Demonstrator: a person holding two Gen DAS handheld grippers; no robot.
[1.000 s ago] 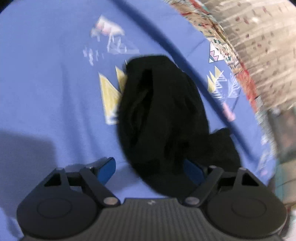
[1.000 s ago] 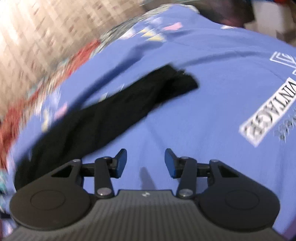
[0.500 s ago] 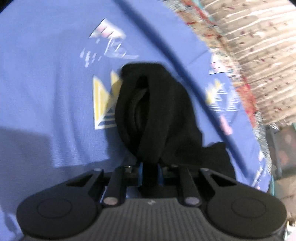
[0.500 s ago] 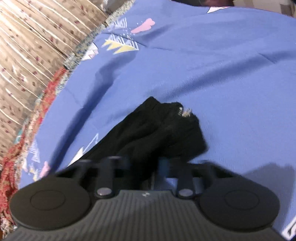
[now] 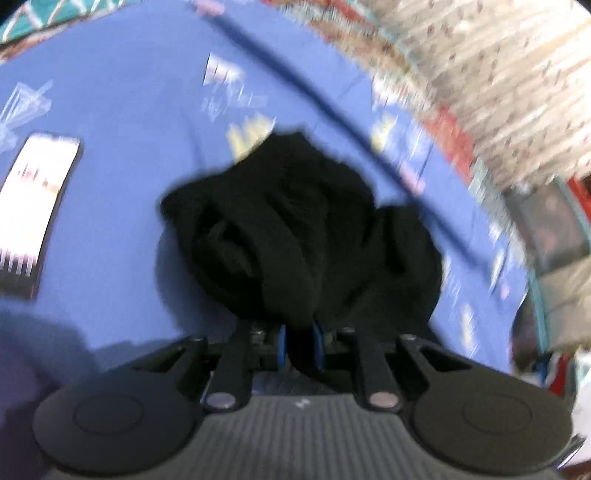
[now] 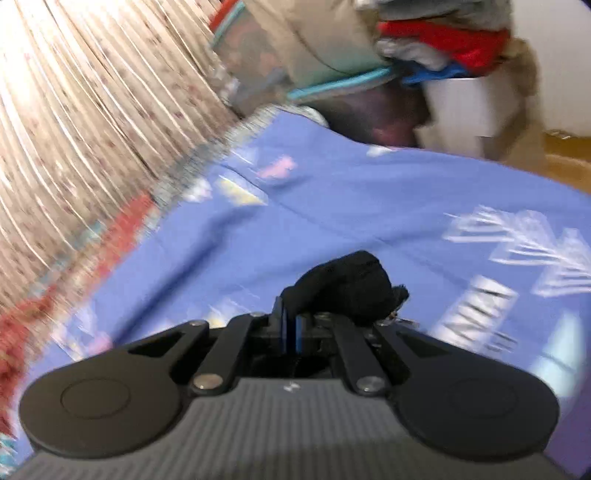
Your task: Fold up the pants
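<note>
The black pants point(image 5: 295, 229) lie bunched on a blue printed sheet point(image 5: 129, 147). My left gripper point(image 5: 299, 341) is shut on a thick fold of them at their near edge, and the cloth hangs from the blue pads. In the right wrist view a small black end of the pants point(image 6: 347, 284) bulges over my right gripper point(image 6: 290, 325). Its jaws are closing, with the fabric pinched between the blue pads above the sheet point(image 6: 369, 206). Both views are blurred by motion.
A beige pleated curtain point(image 6: 74, 129) hangs along the sheet's edge, also the curtain point(image 5: 498, 74) at upper right. A white printed patch point(image 5: 33, 206) marks the sheet at left. A pile of red and grey clothes point(image 6: 443, 33) and a white box point(image 6: 461, 110) sit beyond the far end.
Both grippers went from open to shut on the pants, then lifted. The pants went from a long strip to a bunched heap, and both views swung toward the curtain.
</note>
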